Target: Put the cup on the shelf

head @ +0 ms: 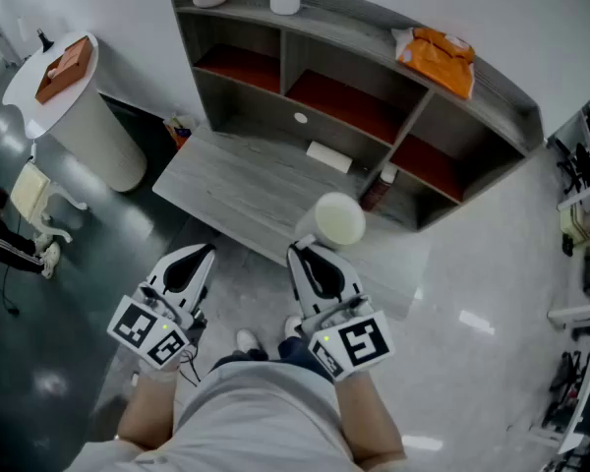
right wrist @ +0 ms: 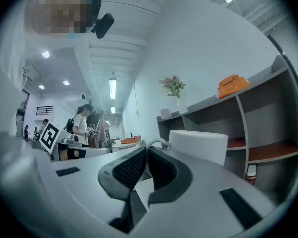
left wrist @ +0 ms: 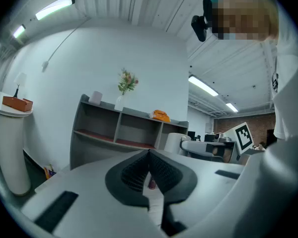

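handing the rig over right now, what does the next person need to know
Left gripper: shut, nothing in it, held in front of the desk.
Right gripper: shut on the handle of the white cup, which sits just beyond the jaws, near the desk's front edge and short of the shelf.
Shelf: three open compartments; an orange bag lies on its top board.
Done: cup gripped.
Left: carry it forward, set it on the shelf and open the jaws. Probably best to steer clear of the dark bottle by the right compartment.
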Demonstrator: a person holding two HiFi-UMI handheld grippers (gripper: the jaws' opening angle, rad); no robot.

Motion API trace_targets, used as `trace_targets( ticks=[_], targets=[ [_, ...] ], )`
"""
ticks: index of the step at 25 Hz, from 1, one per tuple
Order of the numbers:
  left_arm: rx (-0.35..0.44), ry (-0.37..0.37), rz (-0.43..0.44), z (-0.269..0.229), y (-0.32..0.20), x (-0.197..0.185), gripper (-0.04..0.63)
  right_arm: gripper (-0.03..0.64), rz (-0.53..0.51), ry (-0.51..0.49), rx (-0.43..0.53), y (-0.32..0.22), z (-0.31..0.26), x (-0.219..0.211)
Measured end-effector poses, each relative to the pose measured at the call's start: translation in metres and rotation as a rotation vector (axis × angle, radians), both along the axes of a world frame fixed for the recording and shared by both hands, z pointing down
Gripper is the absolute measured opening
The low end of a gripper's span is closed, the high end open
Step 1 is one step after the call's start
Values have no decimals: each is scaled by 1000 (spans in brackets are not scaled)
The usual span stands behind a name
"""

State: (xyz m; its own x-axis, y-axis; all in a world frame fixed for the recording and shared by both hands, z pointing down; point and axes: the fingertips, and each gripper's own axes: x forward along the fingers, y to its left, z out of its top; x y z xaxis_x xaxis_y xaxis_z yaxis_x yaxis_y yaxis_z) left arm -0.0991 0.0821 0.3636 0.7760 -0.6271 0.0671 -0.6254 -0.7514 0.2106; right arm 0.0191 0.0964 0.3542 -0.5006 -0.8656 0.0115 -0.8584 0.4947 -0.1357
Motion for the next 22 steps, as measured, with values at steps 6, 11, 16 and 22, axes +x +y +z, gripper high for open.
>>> trace_targets(
  ticks=[6, 11, 16, 22],
  targets=[
    [1, 5, 21, 0, 5, -12, 16, 34, 9, 8, 3, 6, -1, -17],
    [1, 8, 51, 3, 6, -24, 17, 34, 34, 11, 7, 8, -2, -25],
    [3, 22, 100, 5, 6, -37, 17, 35, 68, 6, 15, 8, -1, -41],
    [-7, 23, 134, 16, -3, -44, 17, 35, 115, 55, 9, -2, 8, -42]
  ],
)
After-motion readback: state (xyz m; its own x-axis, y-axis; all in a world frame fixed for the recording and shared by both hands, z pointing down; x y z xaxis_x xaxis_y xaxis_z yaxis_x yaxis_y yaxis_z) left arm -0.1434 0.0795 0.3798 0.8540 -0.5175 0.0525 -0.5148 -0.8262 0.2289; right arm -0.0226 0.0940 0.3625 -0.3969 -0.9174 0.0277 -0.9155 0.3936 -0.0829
